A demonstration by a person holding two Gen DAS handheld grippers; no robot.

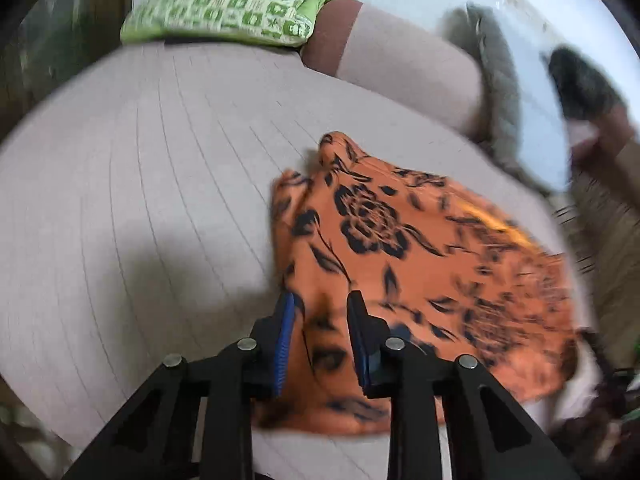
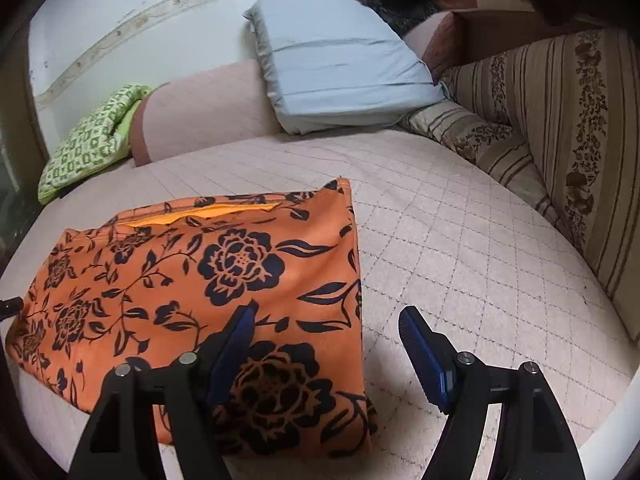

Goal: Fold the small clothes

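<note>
Left tongs (image 1: 320,300) half-open astride orange floral garment (image 2: 192,280) edge on bed (image 2: 460,240), right tongs (image 2: 326,316) wide open over its right edge.

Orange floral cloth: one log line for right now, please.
orange floral cloth: flat on quilted bed | left gripper: jaws straddling cloth edge | right gripper: open, over cloth's right edge

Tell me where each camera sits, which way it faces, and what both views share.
Left wrist: on the left gripper, looking down over the orange floral garment; its two black fingers show.
Right wrist: on the right gripper, facing the garment's right edge and the quilted bed cover; fingers spread wide.
Shared: garment, green patterned cushion, bed.
</note>
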